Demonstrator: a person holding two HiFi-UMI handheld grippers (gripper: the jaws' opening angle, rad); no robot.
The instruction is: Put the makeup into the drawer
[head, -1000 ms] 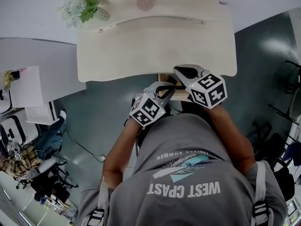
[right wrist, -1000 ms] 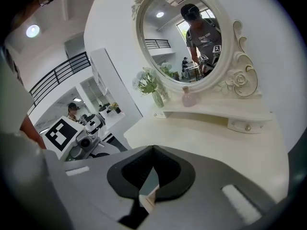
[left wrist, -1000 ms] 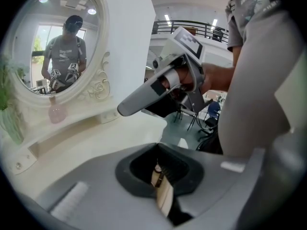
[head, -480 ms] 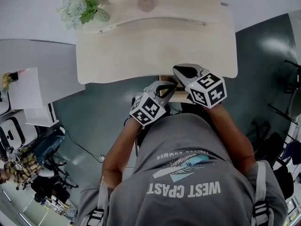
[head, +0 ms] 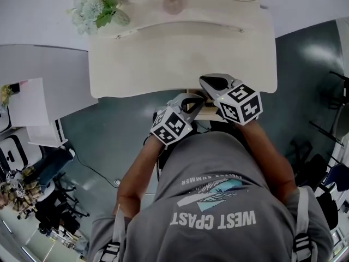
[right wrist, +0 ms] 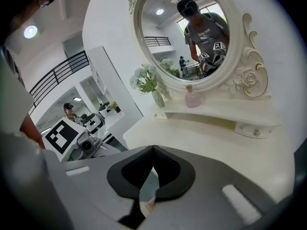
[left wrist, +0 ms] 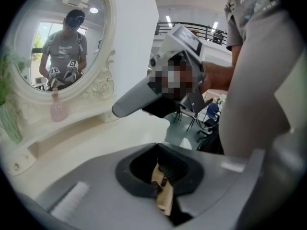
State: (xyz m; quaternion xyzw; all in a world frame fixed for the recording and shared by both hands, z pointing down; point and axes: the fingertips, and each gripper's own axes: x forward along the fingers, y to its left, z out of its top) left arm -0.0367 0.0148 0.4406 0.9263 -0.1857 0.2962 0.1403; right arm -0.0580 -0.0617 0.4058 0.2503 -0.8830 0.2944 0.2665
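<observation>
The left gripper [head: 191, 99] is clenched, its jaws closed tip to tip with nothing gripped. Through the slot behind the tips its own view shows tan wood just below, and a small dark piece [left wrist: 163, 179] lies on it. Whether that piece is the makeup cannot be told; no view shows the makeup plainly.

The right gripper [head: 209, 82] hangs just beside the left one, a little further over the table edge. Its jaws are closed too, meeting at the tips, and nothing is held. Only a strip of floor and a pale edge show through its slot. Both grippers tilt downward, and the two marker cubes sit close together in front of the person's chest.

The drawer [head: 209, 112] lies directly under and between the two grippers. It is a tan strip sticking out from below the near edge of the table [head: 163, 59].

Beyond the grippers the pale tabletop is bare up to a raised shelf at the back. On that shelf, straight ahead of the left gripper, stands a pink bottle [head: 173, 3]. Behind it is the round mirror [right wrist: 187, 32] in a carved white frame, which reflects the person with both grippers. Far to the left of the grippers, at the shelf's end, stands a vase of flowers [head: 95, 10].
</observation>
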